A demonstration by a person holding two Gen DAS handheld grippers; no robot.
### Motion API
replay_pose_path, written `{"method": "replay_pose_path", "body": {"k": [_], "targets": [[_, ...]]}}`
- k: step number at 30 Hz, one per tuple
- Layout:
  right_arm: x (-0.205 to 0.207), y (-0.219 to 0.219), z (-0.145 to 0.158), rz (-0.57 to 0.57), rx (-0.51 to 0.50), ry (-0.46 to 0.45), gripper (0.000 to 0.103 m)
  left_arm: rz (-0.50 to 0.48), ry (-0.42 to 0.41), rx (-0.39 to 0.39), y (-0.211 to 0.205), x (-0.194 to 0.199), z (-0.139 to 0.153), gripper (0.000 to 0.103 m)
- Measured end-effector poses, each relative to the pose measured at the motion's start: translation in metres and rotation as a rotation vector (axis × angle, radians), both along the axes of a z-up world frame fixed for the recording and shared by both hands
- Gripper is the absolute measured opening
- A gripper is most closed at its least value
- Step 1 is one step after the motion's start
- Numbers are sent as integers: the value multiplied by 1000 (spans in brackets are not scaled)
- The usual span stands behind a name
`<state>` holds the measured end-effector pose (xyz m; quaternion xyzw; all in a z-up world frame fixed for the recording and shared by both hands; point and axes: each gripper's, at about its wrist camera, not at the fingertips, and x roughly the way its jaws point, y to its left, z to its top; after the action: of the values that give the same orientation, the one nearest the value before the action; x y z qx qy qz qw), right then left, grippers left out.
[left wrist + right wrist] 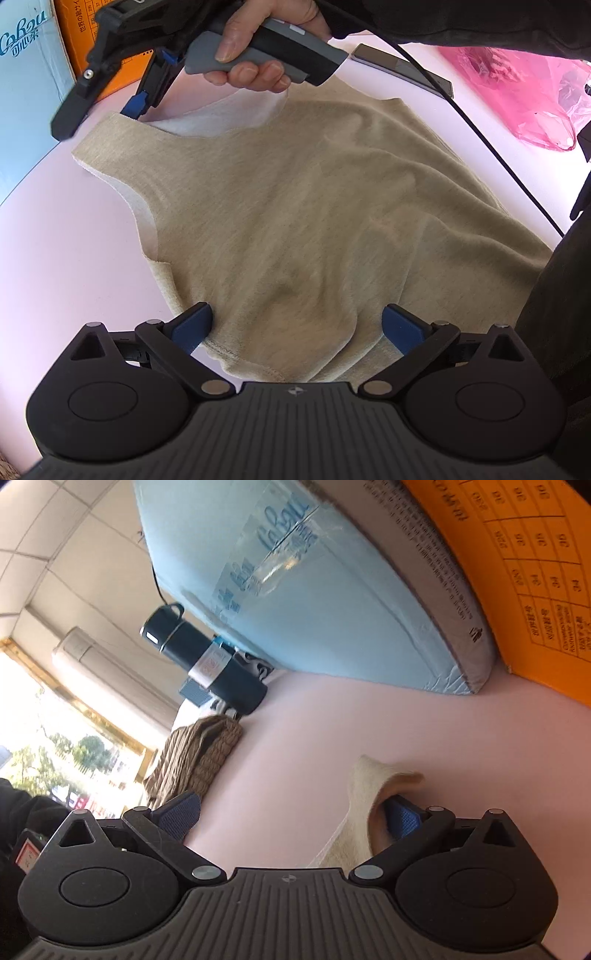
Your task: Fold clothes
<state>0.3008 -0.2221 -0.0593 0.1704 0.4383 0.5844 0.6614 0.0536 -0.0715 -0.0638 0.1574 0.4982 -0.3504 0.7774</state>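
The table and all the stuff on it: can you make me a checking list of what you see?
Surface: pink table, bare around the cloth.
Job's things: beige vest spread flat, slightly rumpled.
Clutter: pink bag, phone, blue box, orange box, flask, brown knit.
Grippers: left gripper open around the hem; right gripper open, one finger under the shoulder strap.
Cables: black cable across the table.
Surroundings: window, air conditioner.
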Motion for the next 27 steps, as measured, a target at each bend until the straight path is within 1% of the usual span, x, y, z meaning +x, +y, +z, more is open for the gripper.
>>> {"method": "replay_pose_path", "body": {"k": [1, 3, 5, 8, 11, 13, 14, 16, 19, 23, 27], "targets": [[1, -3, 1, -30, 9, -6, 103, 2, 1, 0, 0, 0, 0, 100], [2, -6, 3, -59, -7, -24, 103, 5, 2, -5, -1, 1, -1, 101], [3, -8, 5, -88, -24, -43, 100, 7, 4, -5, -1, 2, -1, 101], [3, -10, 4, -91, -66, -62, 99, 16, 7, -6, -1, 3, 1, 101], [1, -12, 4, -103, -115, -96, 96, 73, -15, -10, 2, 8, 7, 99], [-5, -15, 10, -133, -149, -166, 96, 129, -40, -32, 9, 13, 17, 99], [-6, -17, 12, -132, -147, -180, 96, 160, -53, -46, 13, 16, 22, 99], [-8, -18, 12, -97, -132, -161, 96, 214, -66, -70, 20, 23, 29, 99], [-10, -15, 9, -52, -138, -142, 96, 272, -76, -91, 27, 33, 34, 99], [-10, -7, 4, -22, -106, -100, 96, 317, -98, -75, 27, 47, 33, 99], [-5, 4, -2, -21, -65, -67, 96, 377, -111, -86, 25, 60, 28, 99]]}}
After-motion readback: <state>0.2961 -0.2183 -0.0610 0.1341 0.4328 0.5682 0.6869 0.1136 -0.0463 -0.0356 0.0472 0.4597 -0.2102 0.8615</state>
